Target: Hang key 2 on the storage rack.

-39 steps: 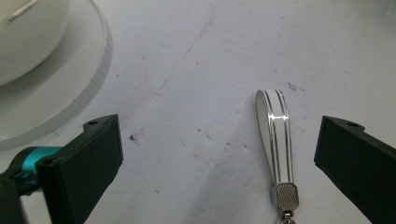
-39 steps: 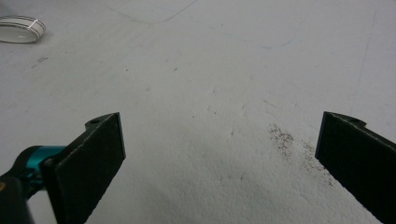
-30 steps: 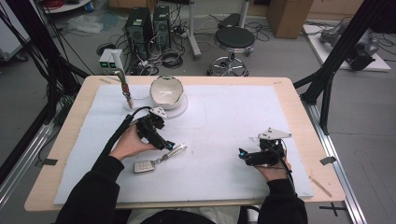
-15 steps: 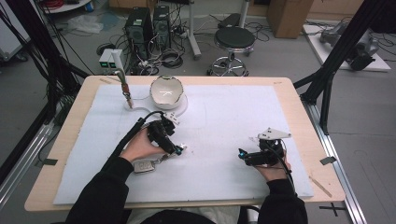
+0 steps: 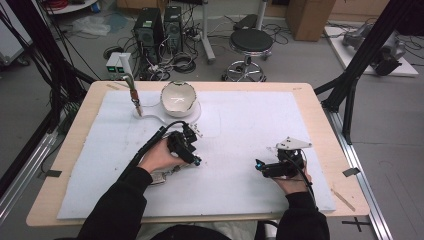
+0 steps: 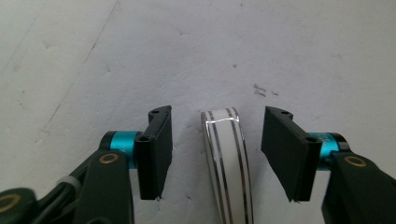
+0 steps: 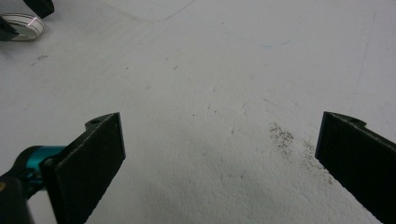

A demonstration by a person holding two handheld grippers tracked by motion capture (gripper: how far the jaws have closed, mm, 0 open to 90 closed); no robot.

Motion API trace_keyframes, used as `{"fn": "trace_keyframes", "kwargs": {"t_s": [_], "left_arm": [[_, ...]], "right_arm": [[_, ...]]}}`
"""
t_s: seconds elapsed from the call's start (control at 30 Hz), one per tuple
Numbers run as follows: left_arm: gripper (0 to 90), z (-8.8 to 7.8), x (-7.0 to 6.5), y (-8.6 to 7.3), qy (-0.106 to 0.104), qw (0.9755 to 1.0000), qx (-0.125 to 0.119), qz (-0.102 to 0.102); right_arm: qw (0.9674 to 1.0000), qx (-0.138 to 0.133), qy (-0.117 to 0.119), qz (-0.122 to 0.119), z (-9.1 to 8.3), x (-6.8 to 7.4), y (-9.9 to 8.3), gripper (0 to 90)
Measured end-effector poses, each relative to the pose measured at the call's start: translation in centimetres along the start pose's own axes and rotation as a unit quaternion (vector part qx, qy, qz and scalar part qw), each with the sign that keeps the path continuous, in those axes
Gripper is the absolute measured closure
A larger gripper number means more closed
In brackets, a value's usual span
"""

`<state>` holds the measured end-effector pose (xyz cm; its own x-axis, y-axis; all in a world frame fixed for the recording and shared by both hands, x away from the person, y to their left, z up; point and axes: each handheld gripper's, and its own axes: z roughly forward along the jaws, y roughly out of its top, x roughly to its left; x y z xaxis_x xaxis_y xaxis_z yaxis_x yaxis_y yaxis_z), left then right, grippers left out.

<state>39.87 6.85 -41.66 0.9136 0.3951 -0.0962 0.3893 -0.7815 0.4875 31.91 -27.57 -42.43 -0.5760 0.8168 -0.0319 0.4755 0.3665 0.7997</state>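
Observation:
A white spoon handle (image 6: 228, 158) with thin dark stripes lies on the white mat. It sits between the jaws of my left gripper (image 6: 217, 140), and a gap shows on each side of it. Those jaws have just been closing, and the pads do not touch the handle. In the high view the left gripper (image 5: 192, 159) is at the mat's middle left, and the spoon's bowl end (image 5: 159, 177) peeks out under the hand. My right gripper (image 5: 260, 165) rests low over bare mat at the right, its jaws wide open (image 7: 219, 158) with nothing between them.
A white bowl (image 5: 177, 97) stands at the back left on a saucer. A slim tool (image 5: 134, 96) leans beside it. The white mat (image 5: 240, 120) covers most of the wooden table (image 5: 320, 107). The spoon's tip (image 7: 25, 25) shows far off in the right gripper view.
My left hand has moved right and down over the spoon, bringing its jaws around the handle and narrowing them. The right hand has stayed where it was.

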Motion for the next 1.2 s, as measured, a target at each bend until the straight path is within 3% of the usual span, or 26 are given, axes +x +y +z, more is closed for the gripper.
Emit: {"fn": "trace_keyframes", "kwargs": {"t_s": [0.07, 0.1, 0.2, 0.23, 0.27, 0.3, 0.4, 0.43, 0.47, 0.5, 0.53, 0.57, 0.6, 0.63, 0.8, 0.87, 0.9, 1.0, 1.03, 1.07, 1.1, 1.2], "left_arm": [[49.6, 0.0, 0.0, 0.0, 0.001, 1.0, 0.002, -0.001], [58.9, 0.1, -0.2, 0.0, 0.013, 0.9998, 0.012, 0.0], [69.7, 0.1, -0.4, 0.0, 0.025, 0.9995, 0.019, 0.01], [73.4, 0.1, -0.7, 0.0, 0.029, 0.9986, 0.024, 0.038], [73.5, 0.1, -0.7, 0.0, 0.029, 0.9986, 0.024, 0.038], [73.6, -0.1, -1.0, -0.1, 0.037, 0.9973, 0.028, 0.057], [73.7, -0.6, -1.1, -0.1, 0.04, 0.9969, 0.023, 0.063], [73.7, -1.3, -1.0, -0.2, 0.043, 0.9973, 0.003, 0.059], [73.7, -1.3, -1.0, -0.2, 0.043, 0.9973, 0.003, 0.059], [73.7, -2.4, -0.7, -0.3, 0.041, 0.998, -0.016, 0.047], [73.7, -2.4, -0.7, -0.3, 0.041, 0.998, -0.016, 0.047], [73.7, -3.5, -0.2, -0.6, 0.035, 0.9983, -0.031, 0.033], [73.7, -3.5, -0.2, -0.6, 0.035, 0.9983, -0.031, 0.033], [73.7, -4.7, 0.2, -1.0, 0.031, 0.9986, -0.041, 0.016], [73.9, -7.0, 0.7, -2.1, 0.04, 0.998, -0.047, 0.007], [74.0, -8.1, 1.0, -2.7, 0.041, 0.9973, -0.06, 0.0], [74.0, -9.4, 1.4, -3.3, 0.046, 0.9954, -0.083, -0.014], [74.1, -10.6, 1.8, -3.7, 0.045, 0.9938, -0.099, -0.024], [74.1, -11.9, 2.4, -4.3, 0.046, 0.9903, -0.124, -0.042], [74.2, -11.9, 2.4, -4.3, 0.046, 0.9903, -0.124, -0.042], [74.1, -12.9, 2.7, -4.7, 0.046, 0.9874, -0.142, -0.052], [74.1, -13.8, 2.9, -4.9, 0.049, 0.9854, -0.153, -0.057]], "right_arm": [[1.0, -0.003, -0.001, 0.001, -0.1, 0.0, 0.0, 0.5], [1.0, -0.002, -0.001, 0.003, -0.1, -0.1, 0.0, 0.5], [1.0, -0.002, -0.001, 0.002, -0.1, -0.1, 0.0, 0.6], [1.0, -0.002, -0.002, 0.0, 0.0, -0.1, 0.0, 0.5], [1.0, -0.002, -0.002, 0.0, 0.0, -0.1, 0.0, 0.5], [1.0, -0.002, -0.002, 0.0, -0.1, 0.0, 0.0, 0.5], [1.0, -0.002, -0.002, 0.0, 0.0, -0.1, 0.0, 0.5], [1.0, -0.002, -0.002, 0.0, -0.1, -0.1, 0.0, 0.5], [1.0, -0.002, -0.002, 0.0, -0.1, -0.1, 0.0, 0.5], [1.0, -0.002, -0.003, -0.001, 0.0, 0.0, 0.0, 0.5], [1.0, -0.002, -0.003, -0.001, 0.0, 0.0, 0.0, 0.5], [1.0, -0.001, -0.002, -0.002, 0.0, 0.0, 0.0, 0.5], [1.0, -0.001, -0.002, -0.002, 0.0, 0.0, 0.0, 0.5], [1.0, 0.0, -0.002, -0.001, 0.0, 0.0, -0.1, 0.5], [1.0, 0.002, -0.002, -0.003, 0.0, 0.0, -0.1, 0.6], [1.0, 0.002, -0.001, -0.002, 0.1, 0.0, -0.1, 0.5], [1.0, 0.003, -0.002, -0.002, 0.1, 0.0, -0.1, 0.5], [1.0, 0.004, -0.003, -0.004, 0.1, 0.1, -0.1, 0.6], [1.0, 0.004, -0.002, -0.003, 0.1, 0.1, -0.1, 0.6], [1.0, 0.004, -0.002, -0.003, 0.1, 0.1, -0.1, 0.6], [1.0, 0.005, -0.002, -0.003, 0.1, 0.1, -0.1, 0.6], [1.0, 0.004, -0.002, -0.002, 0.1, 0.1, -0.1, 0.5]]}}
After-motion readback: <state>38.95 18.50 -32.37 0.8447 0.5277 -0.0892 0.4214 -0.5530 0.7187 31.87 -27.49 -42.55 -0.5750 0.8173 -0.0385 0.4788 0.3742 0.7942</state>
